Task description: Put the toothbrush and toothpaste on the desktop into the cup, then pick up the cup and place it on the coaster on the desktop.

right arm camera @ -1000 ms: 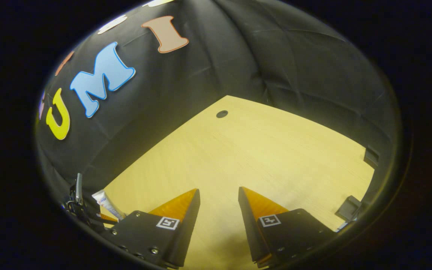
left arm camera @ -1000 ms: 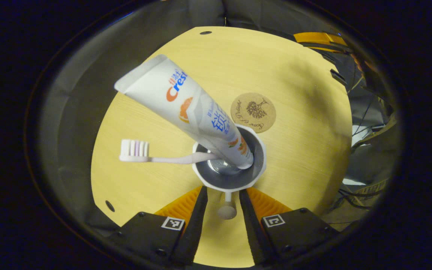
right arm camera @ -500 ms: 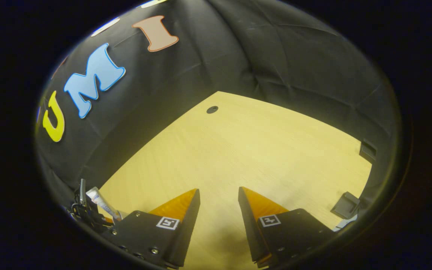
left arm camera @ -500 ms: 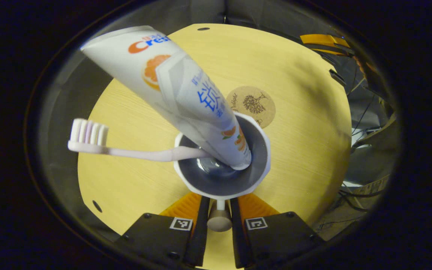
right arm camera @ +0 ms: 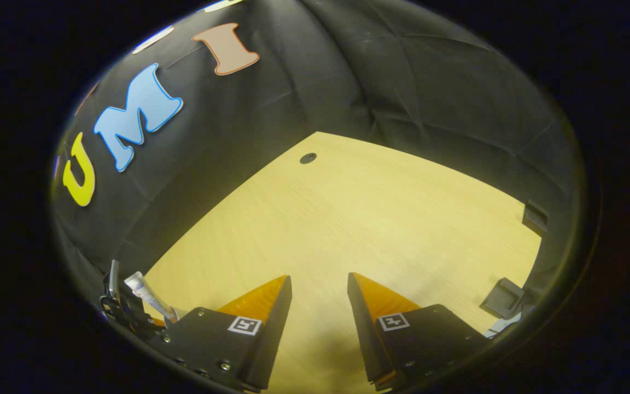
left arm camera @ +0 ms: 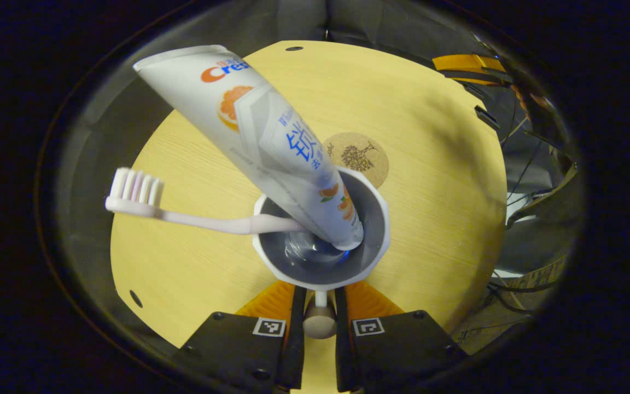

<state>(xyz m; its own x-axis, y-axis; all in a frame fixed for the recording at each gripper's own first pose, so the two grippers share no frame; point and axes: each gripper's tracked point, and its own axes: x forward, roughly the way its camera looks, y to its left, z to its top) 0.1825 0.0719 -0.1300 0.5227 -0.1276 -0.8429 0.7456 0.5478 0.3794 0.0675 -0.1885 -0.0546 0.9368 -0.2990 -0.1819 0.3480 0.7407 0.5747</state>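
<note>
Since one second ago, white cup with white toothpaste tube and pale toothbrush was lifted | left gripper jaws pinched its handle | round cork coaster just beyond, waiting | right gripper jaws were spread, empty.

Hidden and cut-off parts

In the left gripper view, the white toothpaste tube covers part of the round cork coaster, and the white faceted cup hides the pale toothbrush handle's lower end. In the right gripper view, the tube is cut off behind the right gripper's black body.
</note>
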